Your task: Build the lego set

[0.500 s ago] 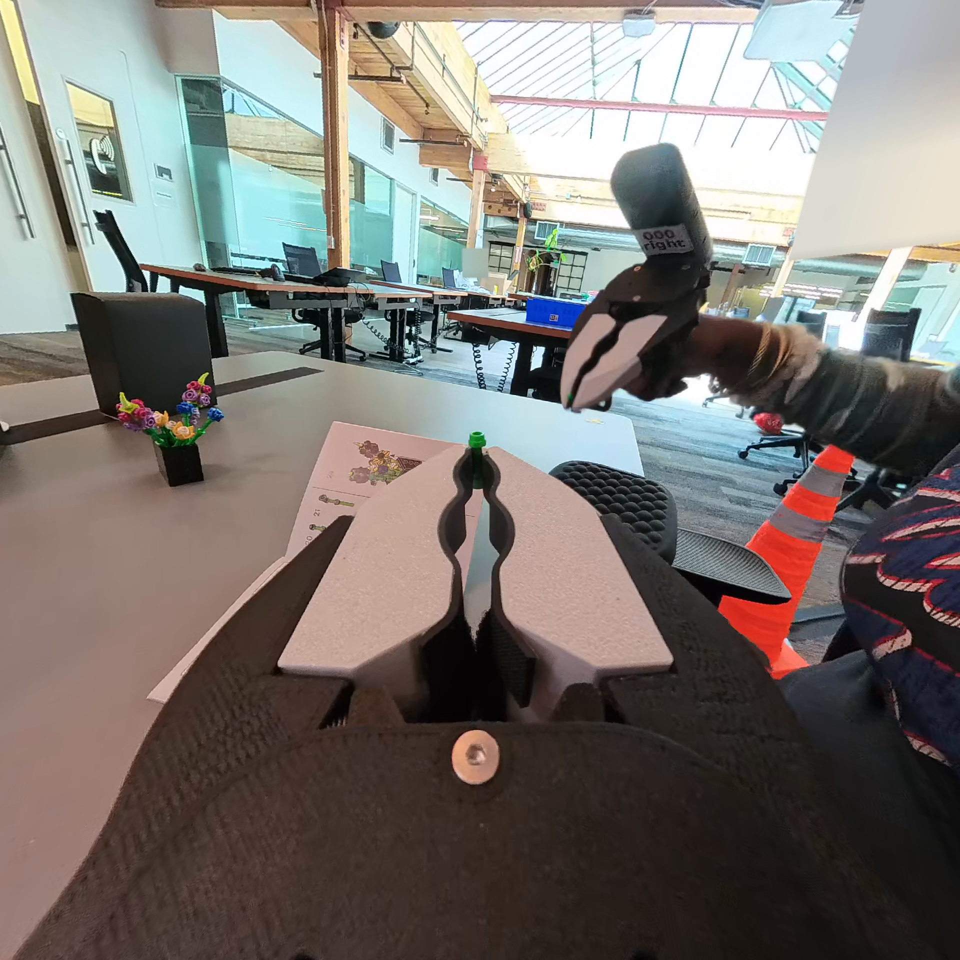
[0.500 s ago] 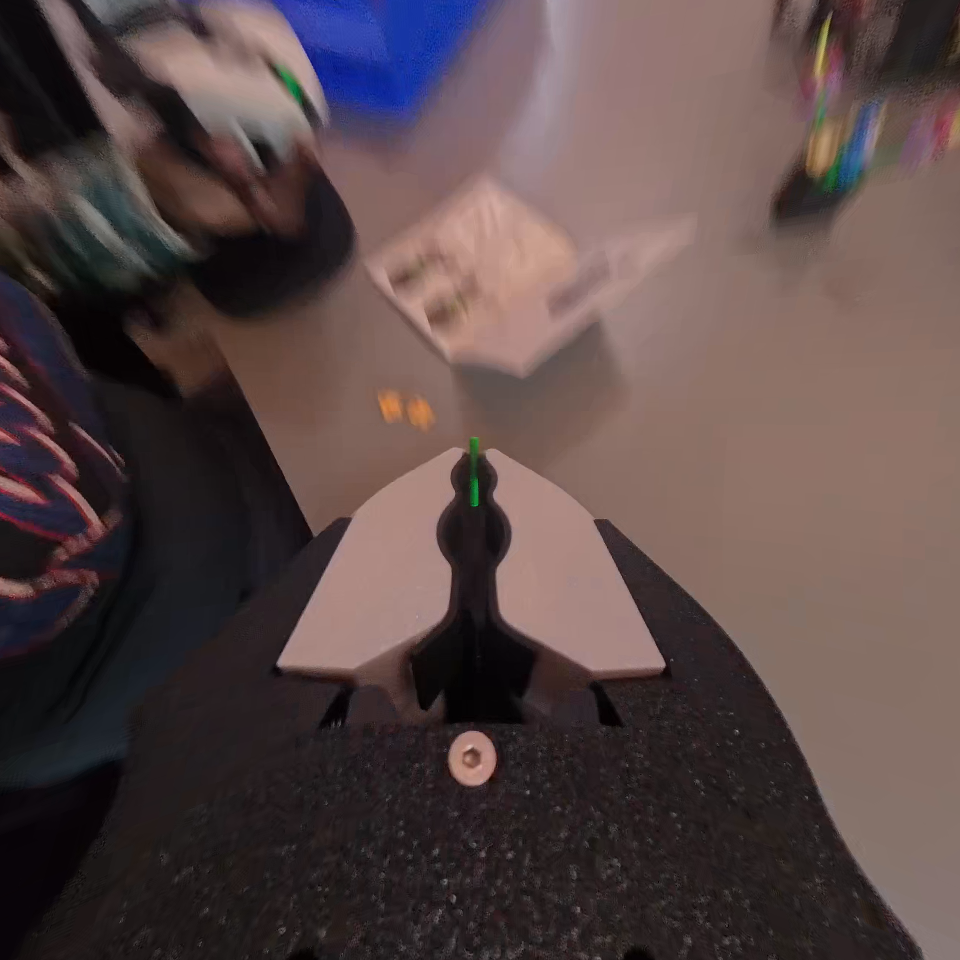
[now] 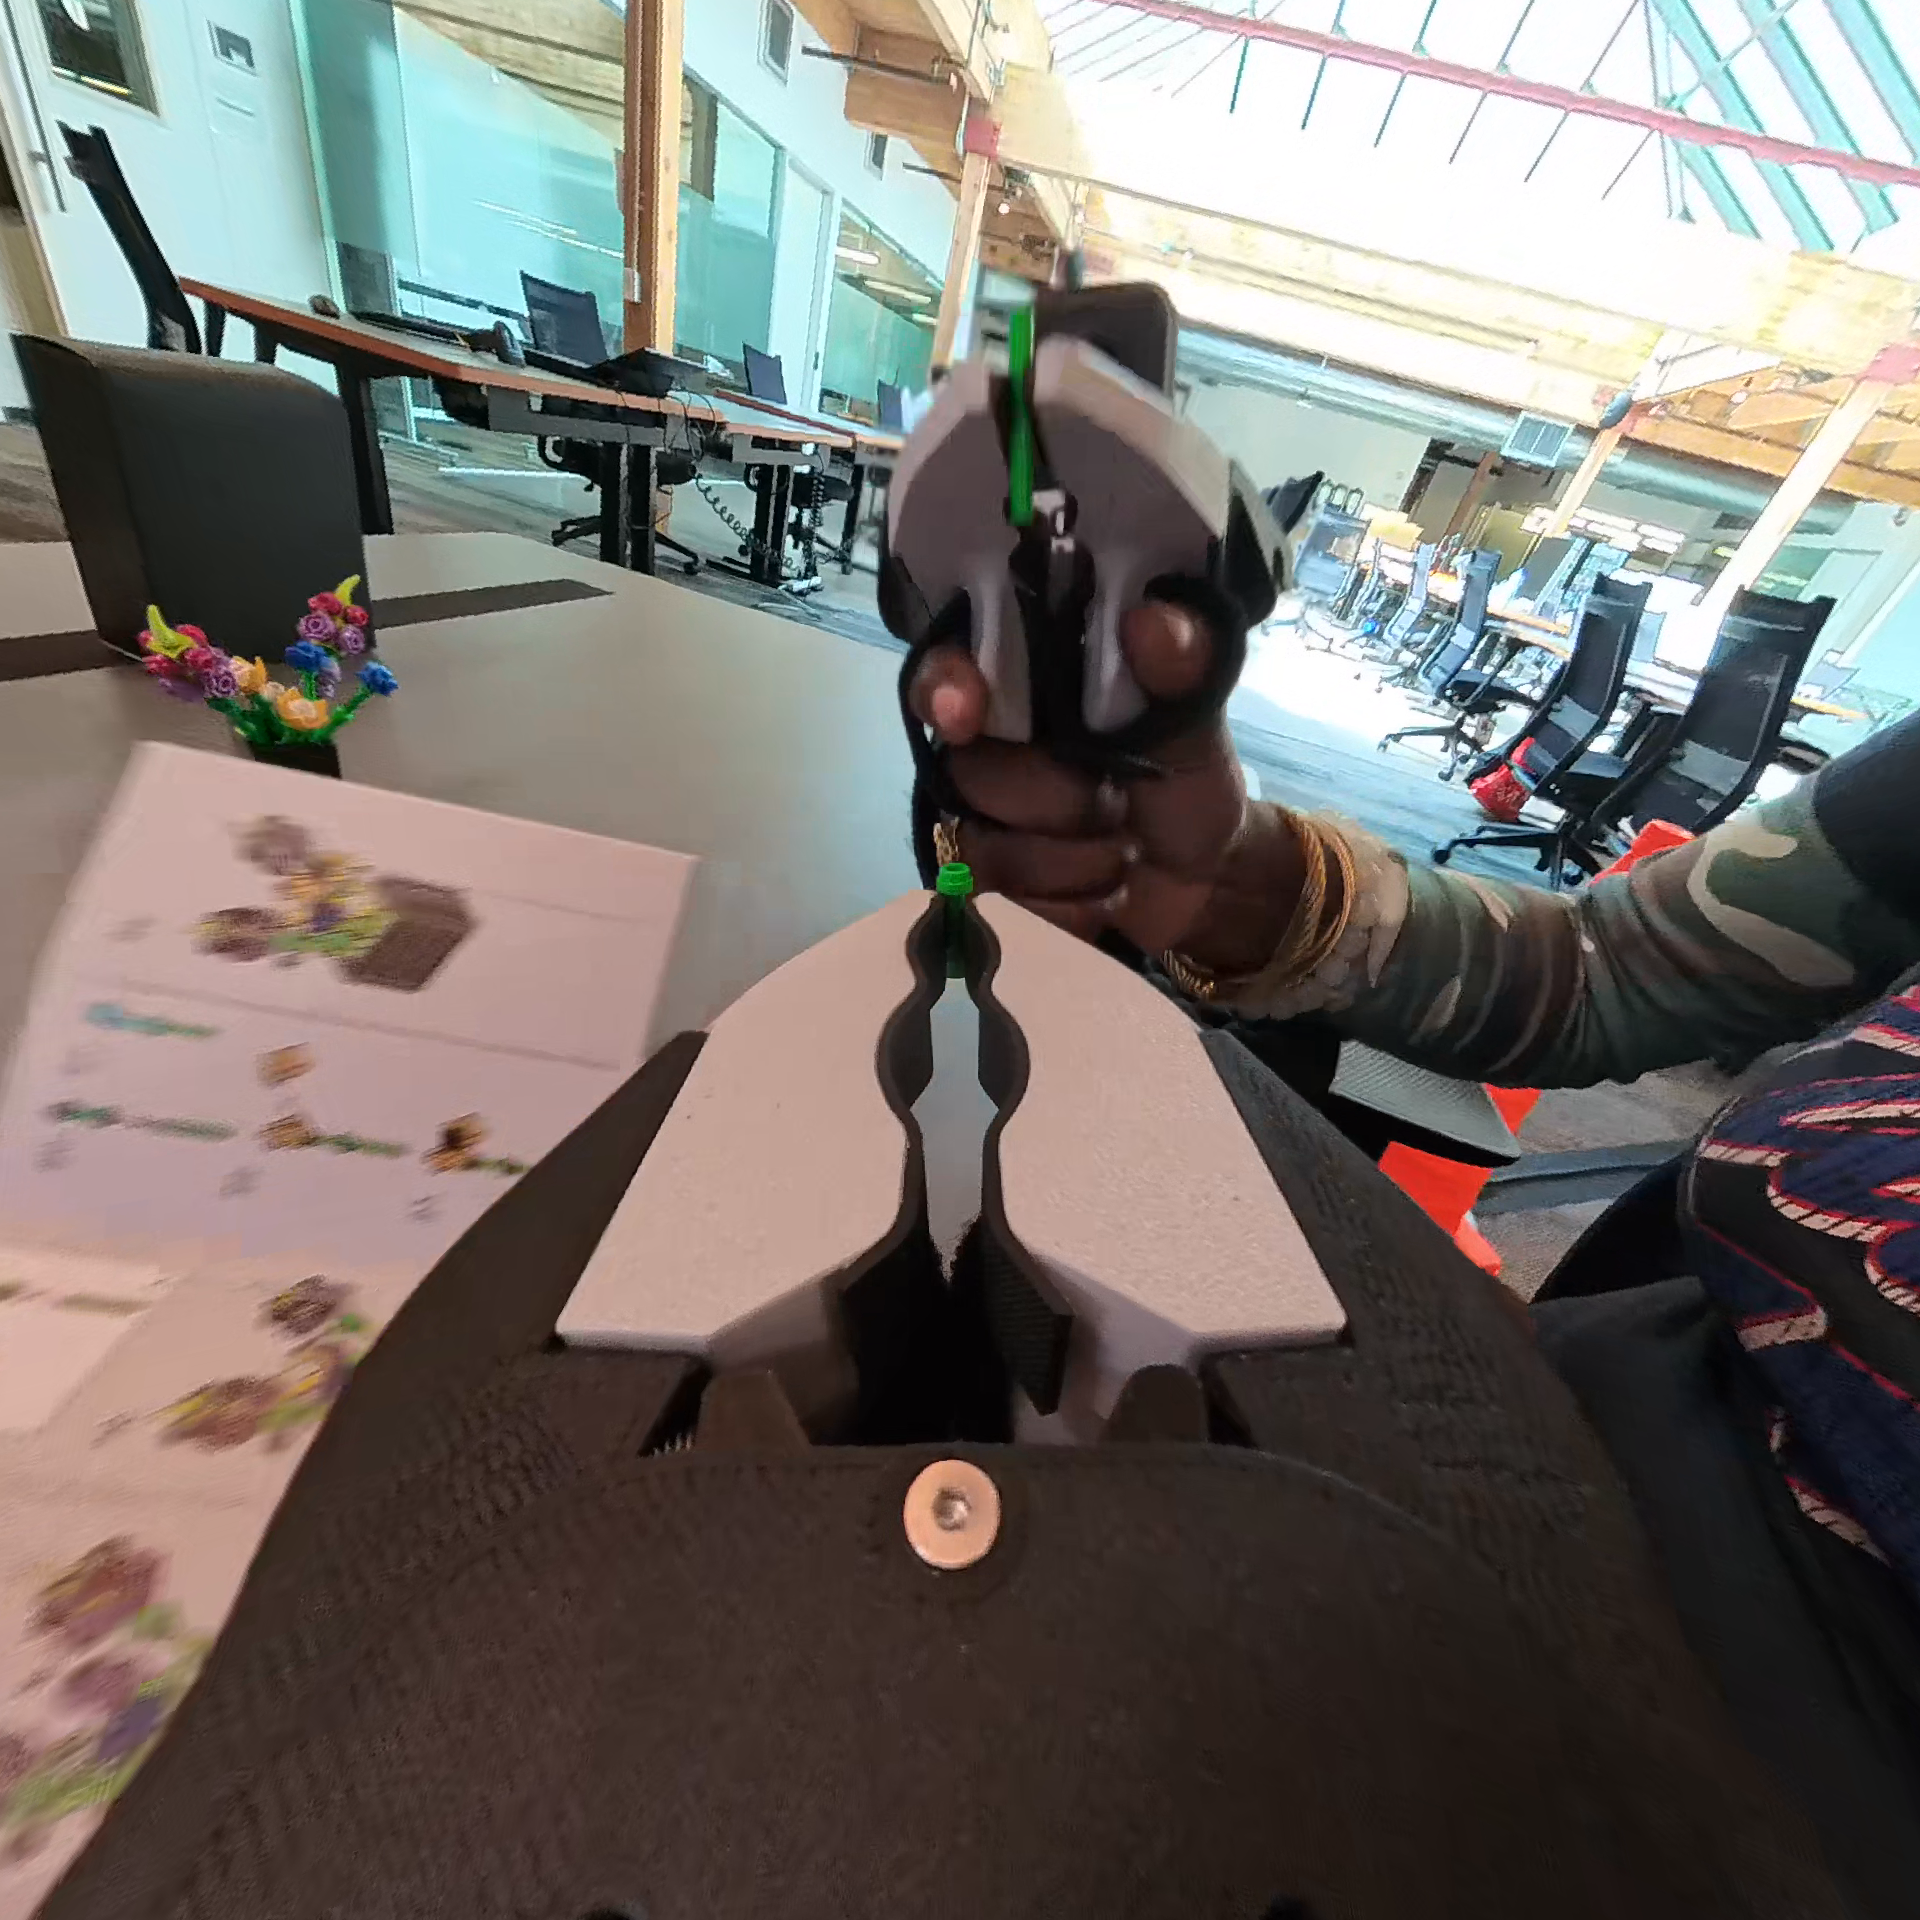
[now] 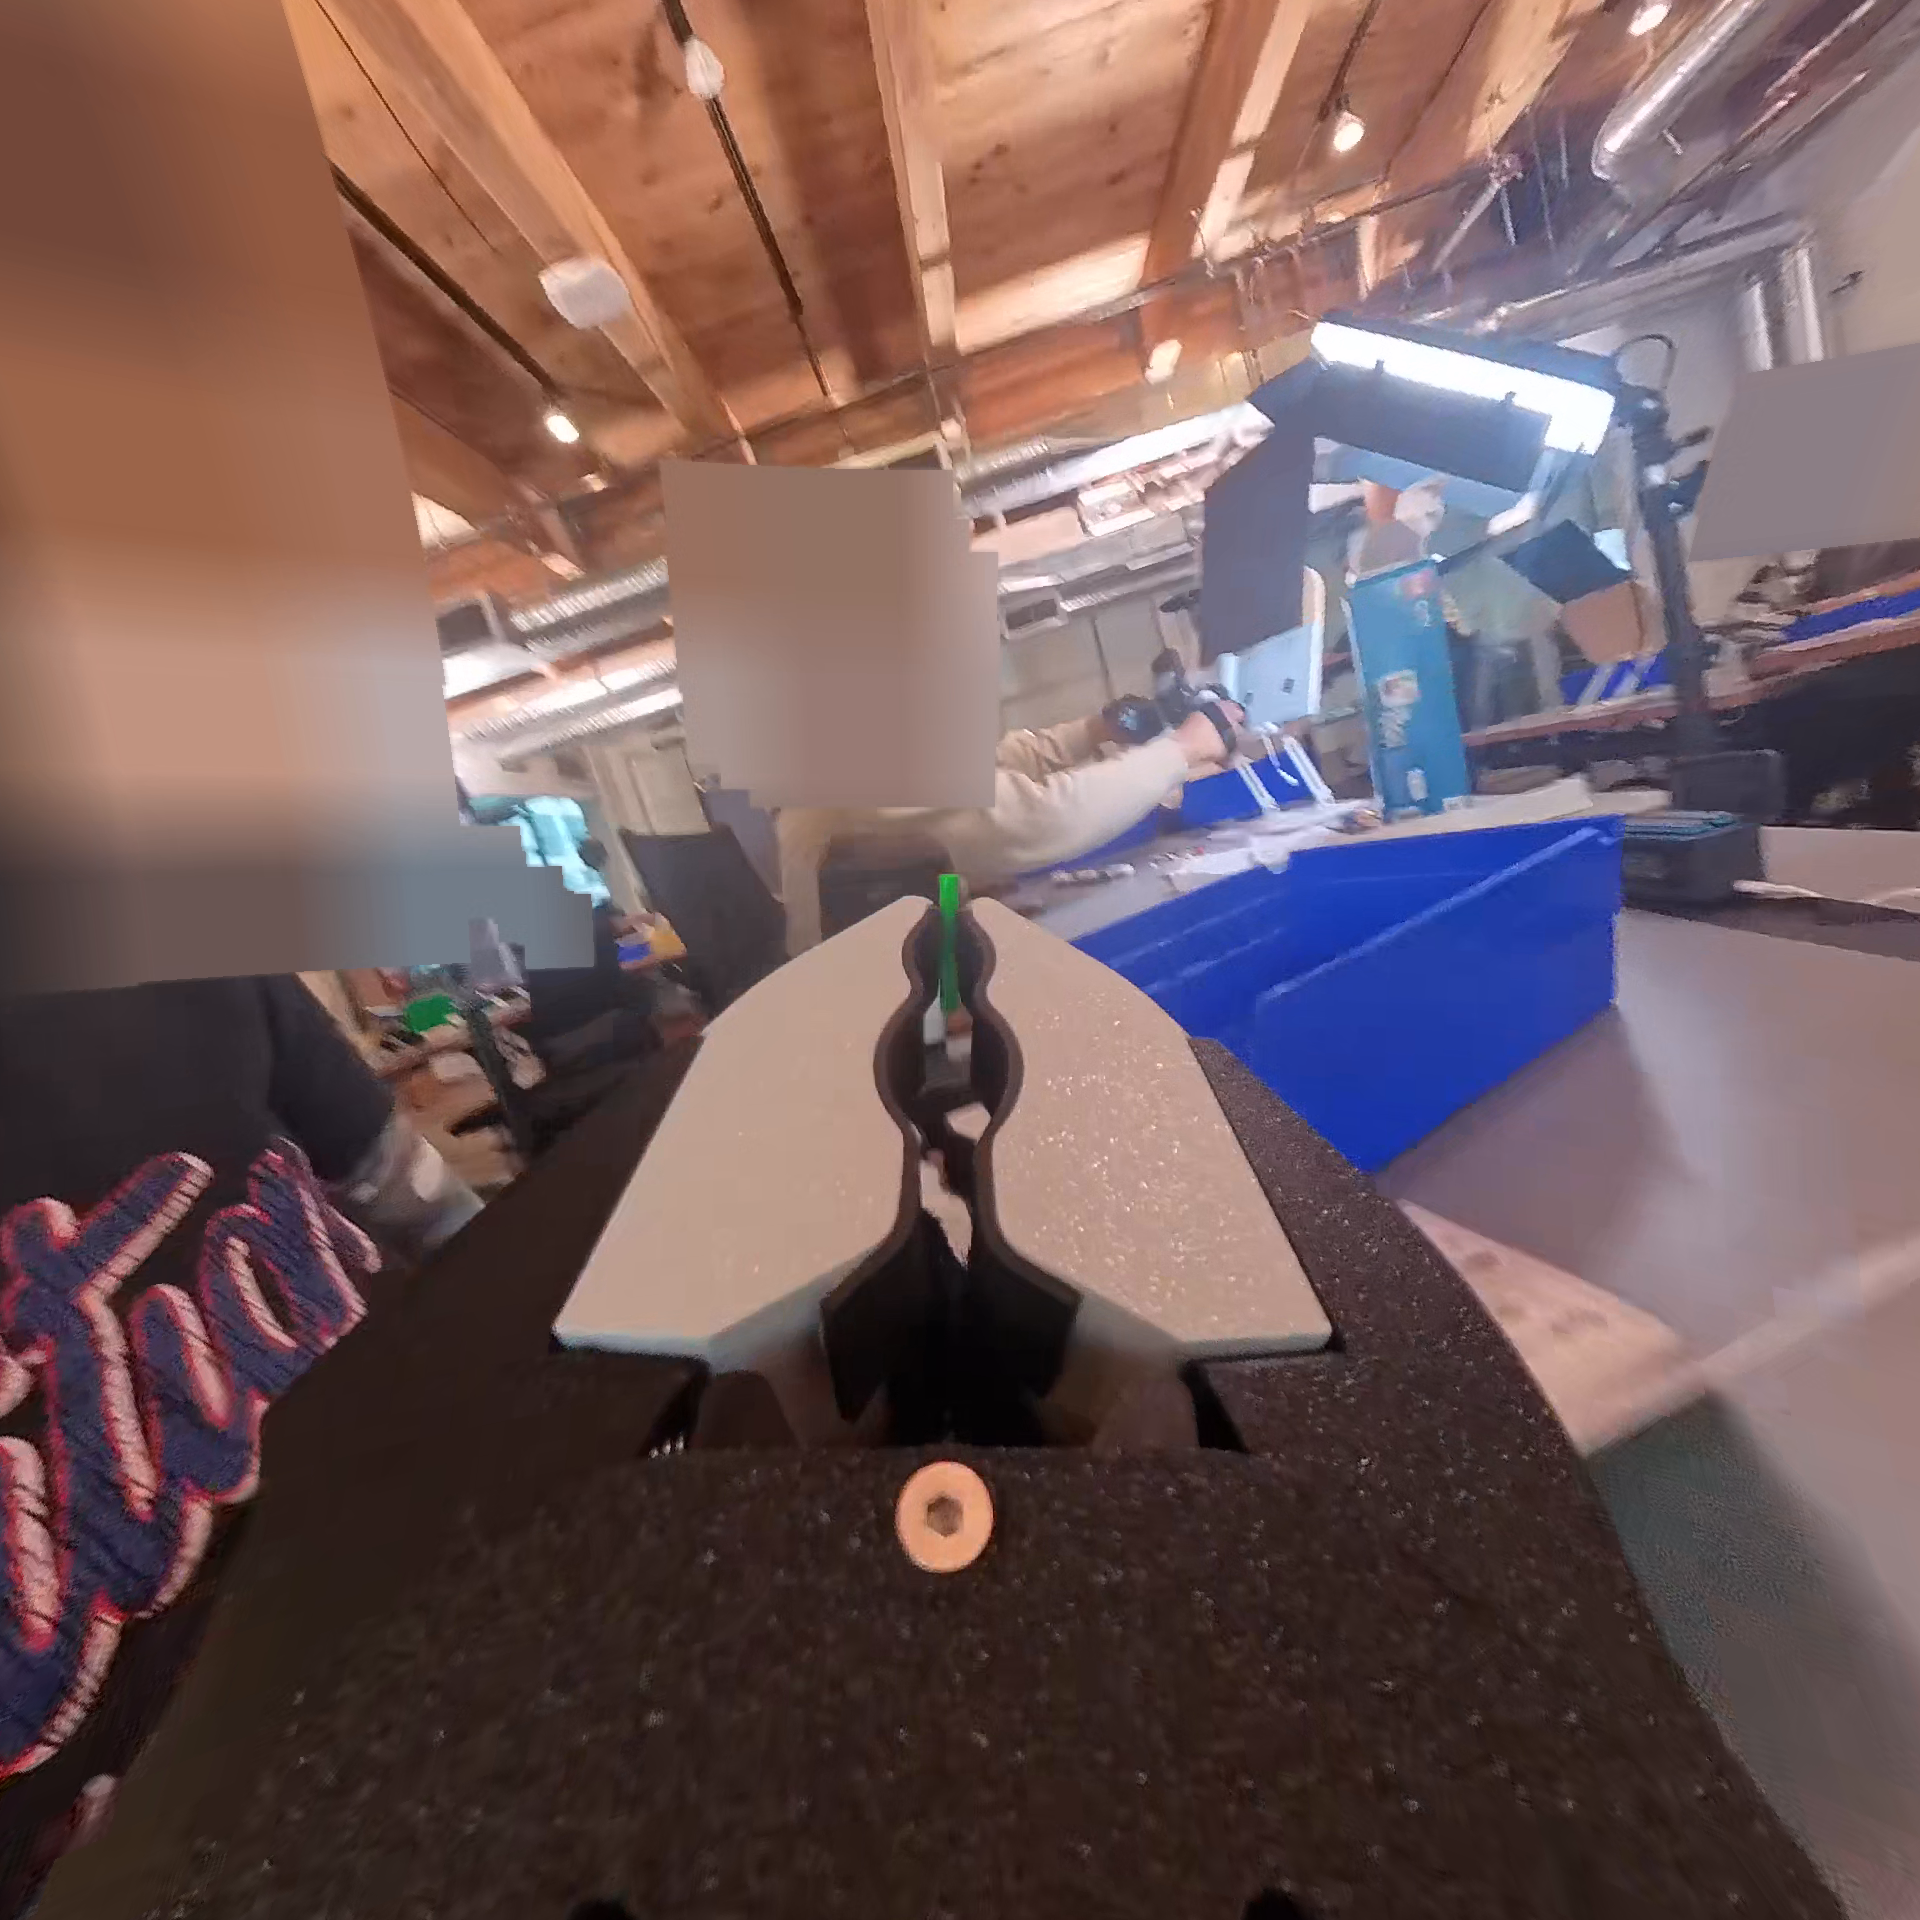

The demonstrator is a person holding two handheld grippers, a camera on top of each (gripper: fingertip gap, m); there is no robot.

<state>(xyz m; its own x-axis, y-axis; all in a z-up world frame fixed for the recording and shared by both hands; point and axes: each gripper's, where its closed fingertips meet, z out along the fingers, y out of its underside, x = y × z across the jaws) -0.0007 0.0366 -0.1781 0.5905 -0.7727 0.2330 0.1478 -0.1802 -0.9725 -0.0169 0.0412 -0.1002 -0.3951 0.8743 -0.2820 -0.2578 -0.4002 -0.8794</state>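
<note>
Item 1. Left hand-held gripper, lower centre of the left wrist view: fingers drawn nearly together, pinching a small green stud piece at the very tips. The piece's round top stands proud of the tips; the rest sits in the notch between the pads.

Item 2. Right hand-held gripper, upper centre of the same view, raised above the desk in a person's hand: fingers closed on a thin green stem, which runs upright along the seam and pokes past the tips. Its own view shows the same stem clamped at the tip notch.

Item 3. Finished flower bouquet in a dark pot, left middle of the left wrist view, standing on the desk well apart from both grippers.

Item 4. Instruction booklet, lower left, lying open on the desk; blurred.

Item 5. Blue bin, right middle of the right wrist view, on the desk.

Handling notes (judgement): both green parts are light, rigid plastic, smooth and apt to slip or twist in the pads. The stem looks thin enough to flex or snap under side load; best gripped low on the shaft, leaving the free end clear for mating. The stud piece is best held by its sides, socket end exposed. Joining them calls for close axial alignment and a straight, gentle push.
</note>
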